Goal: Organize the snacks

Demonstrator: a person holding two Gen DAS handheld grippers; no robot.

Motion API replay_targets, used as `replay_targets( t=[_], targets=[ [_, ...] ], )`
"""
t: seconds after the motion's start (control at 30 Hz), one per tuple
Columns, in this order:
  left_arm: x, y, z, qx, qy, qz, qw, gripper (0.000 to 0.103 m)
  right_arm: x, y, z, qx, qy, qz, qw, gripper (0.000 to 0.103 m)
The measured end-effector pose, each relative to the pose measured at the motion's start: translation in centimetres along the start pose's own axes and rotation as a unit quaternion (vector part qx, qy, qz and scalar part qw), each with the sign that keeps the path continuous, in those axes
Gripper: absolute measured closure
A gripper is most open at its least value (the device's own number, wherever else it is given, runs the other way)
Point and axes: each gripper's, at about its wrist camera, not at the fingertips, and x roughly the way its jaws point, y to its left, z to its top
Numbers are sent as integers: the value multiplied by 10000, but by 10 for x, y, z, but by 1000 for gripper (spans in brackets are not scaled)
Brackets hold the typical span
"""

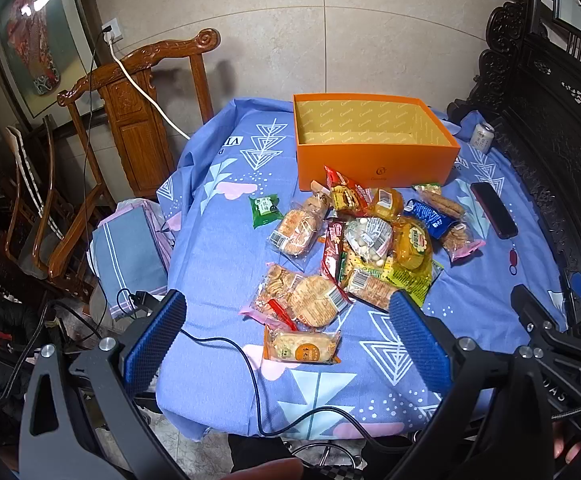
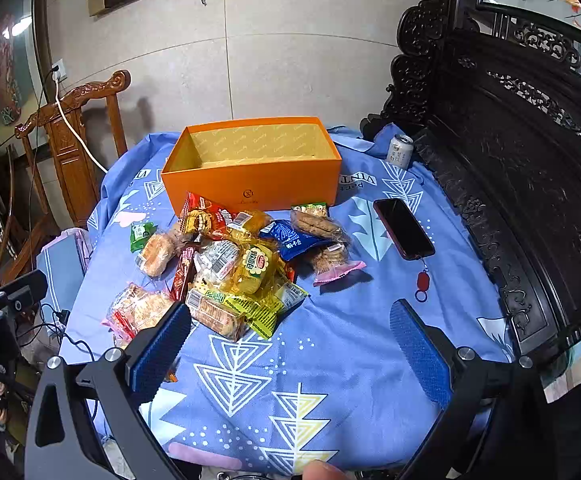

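We hold the left tool [image 1: 286, 332] low over the near edge of the bench [image 1: 218, 392], jaws spread wide and empty, aimed at the snack pile [image 1: 354, 248]. Our right tool [image 2: 290, 344] hovers alongside at similar height, likewise agape with nothing between its pads. The snacks lie heaped mid-bench on the blue cloth, just before the empty orange box [image 2: 254, 176]; a phone [image 2: 404, 229] rests to their right.
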Motion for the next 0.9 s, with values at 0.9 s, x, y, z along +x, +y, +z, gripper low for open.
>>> replay_targets(
  t=[0.9],
  targets=[
    [0, 0, 1, 2, 12, 13, 10000, 4, 2, -1, 4, 28, -6, 19, 10000, 3]
  ],
)
